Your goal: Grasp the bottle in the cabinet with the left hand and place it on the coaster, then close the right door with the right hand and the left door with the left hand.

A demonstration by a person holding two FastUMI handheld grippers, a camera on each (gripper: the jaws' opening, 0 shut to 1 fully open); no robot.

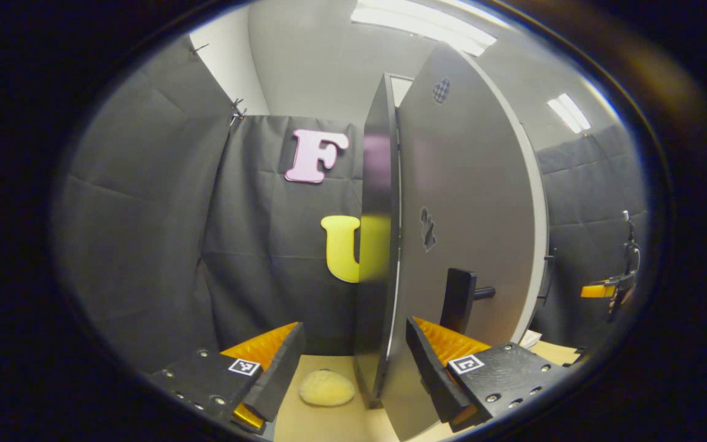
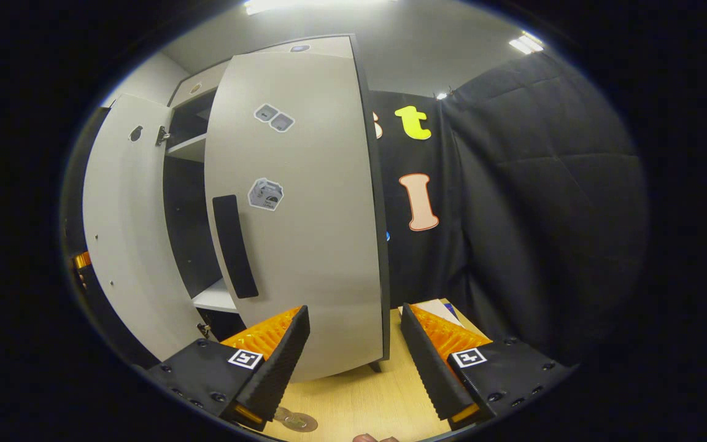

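My left gripper [image 1: 353,368] has its fingers spread apart, straddling the free edge of the left door [image 1: 470,233], so I can swing it. On the tabletop [image 1: 329,423] beyond lies a pale round pad [image 1: 327,388]; maybe the coaster, I can't tell. My right gripper [image 2: 353,362] is also spread, lined up on the right door [image 2: 304,233] edge, its handle [image 2: 235,245] beside. Both doors are ajar. Bottle: can't place it.

**Bystanders on the tabletop**

A pale yellow fluffy round pad [image 1: 327,388] lies on the light wooden table [image 1: 304,423] at the lower centre of the left gripper view. Bright ceiling light panels [image 1: 421,27] glow along the top. Stacked papers [image 2: 436,307] rest lower centre-right in the right gripper view.
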